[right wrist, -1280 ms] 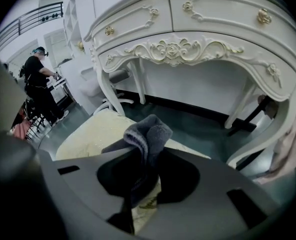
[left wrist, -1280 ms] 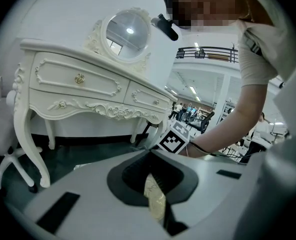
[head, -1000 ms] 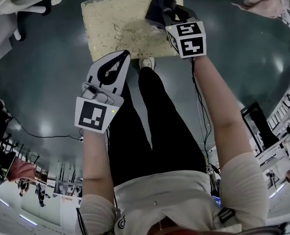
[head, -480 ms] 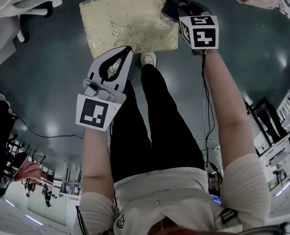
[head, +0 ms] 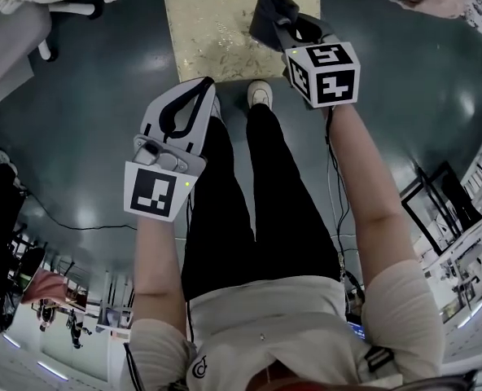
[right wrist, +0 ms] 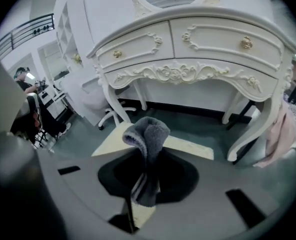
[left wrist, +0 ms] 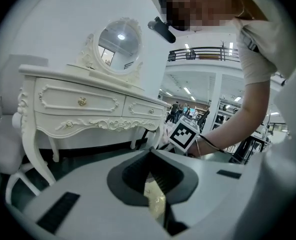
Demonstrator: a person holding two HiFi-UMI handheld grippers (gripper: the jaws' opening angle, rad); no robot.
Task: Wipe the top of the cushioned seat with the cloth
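Gripping one cloth (head: 269,10) over one seat (head: 208,31), right gripper (head: 280,24); left gripper (head: 206,86) fingers (head: 184,112) closed.

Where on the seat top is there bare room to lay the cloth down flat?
The seat is bare across its left and middle, from the left edge to the cloth. The right side is crowded: the right claw holds the cloth over it. The left claw, shut and empty, and a shoe crowd the near edge.

Bright, even light was cast by ceiling lamps (left wrist: 187,90); glare spots were left on the glossy floor (head: 82,215); picture edges were fisheye-bent and darkened.
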